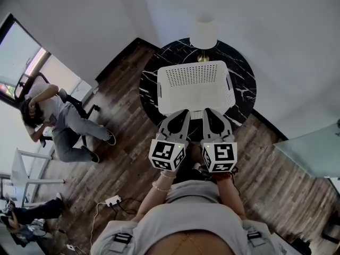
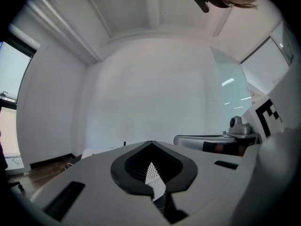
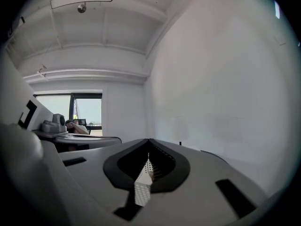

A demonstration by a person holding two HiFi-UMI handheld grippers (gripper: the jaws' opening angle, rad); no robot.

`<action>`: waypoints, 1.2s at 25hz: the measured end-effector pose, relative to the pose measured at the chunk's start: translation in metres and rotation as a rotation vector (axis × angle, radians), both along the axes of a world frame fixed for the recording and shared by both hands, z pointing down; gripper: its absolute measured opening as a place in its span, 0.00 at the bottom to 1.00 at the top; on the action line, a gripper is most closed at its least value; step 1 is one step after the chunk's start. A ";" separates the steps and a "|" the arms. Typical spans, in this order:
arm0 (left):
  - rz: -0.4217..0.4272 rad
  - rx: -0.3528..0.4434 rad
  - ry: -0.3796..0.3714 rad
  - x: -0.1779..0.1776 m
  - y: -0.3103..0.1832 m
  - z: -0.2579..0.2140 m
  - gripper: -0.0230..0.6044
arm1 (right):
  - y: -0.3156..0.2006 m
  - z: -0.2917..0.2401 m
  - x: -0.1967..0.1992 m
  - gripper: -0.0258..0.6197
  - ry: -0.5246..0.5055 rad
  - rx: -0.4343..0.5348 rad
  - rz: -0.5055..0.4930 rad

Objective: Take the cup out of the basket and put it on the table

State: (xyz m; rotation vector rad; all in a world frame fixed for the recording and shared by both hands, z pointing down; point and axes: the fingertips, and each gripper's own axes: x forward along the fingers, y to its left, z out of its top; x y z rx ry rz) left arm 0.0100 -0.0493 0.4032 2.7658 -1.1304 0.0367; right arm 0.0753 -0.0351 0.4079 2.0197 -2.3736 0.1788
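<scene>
Home interior, seen from above: a white perforated basket (image 1: pixel 195 77) sits on a round black marble table (image 1: pixel 243 84), with a white-shaded lamp (image 1: pixel 203 34) just behind it against the wall. To my left, well apart from the table, a person (image 1: pixel 57 116) sits slumped in a chair on the wood floor (image 1: pixel 127 163), and a white power strip (image 1: pixel 112 200) lies near my feet. A pale glass surface (image 1: pixel 313 152) fills the right edge.

I hold my left gripper (image 1: pixel 182 113) and right gripper (image 1: pixel 210 112) side by side, close together, their tips at the basket's near wall. Whether they touch it I cannot tell. Nothing stands between them and the basket.

Both gripper views show my fingers clenched: on each, the two jaws meet at their tips with nothing clamped between them. Only a sliver of the basket's perforated wall shows through the dark opening behind the tips.

The cup cannot be made out in any view; the basket's inside reads as plain white from my head.
</scene>
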 end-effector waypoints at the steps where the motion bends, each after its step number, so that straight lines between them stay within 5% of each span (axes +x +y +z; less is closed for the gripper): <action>1: 0.007 0.005 0.001 0.003 -0.003 -0.001 0.05 | -0.003 0.000 0.003 0.06 0.000 0.003 0.010; 30: 0.205 -0.026 0.016 0.026 -0.150 0.012 0.05 | -0.143 0.028 0.020 0.06 0.006 -0.086 0.175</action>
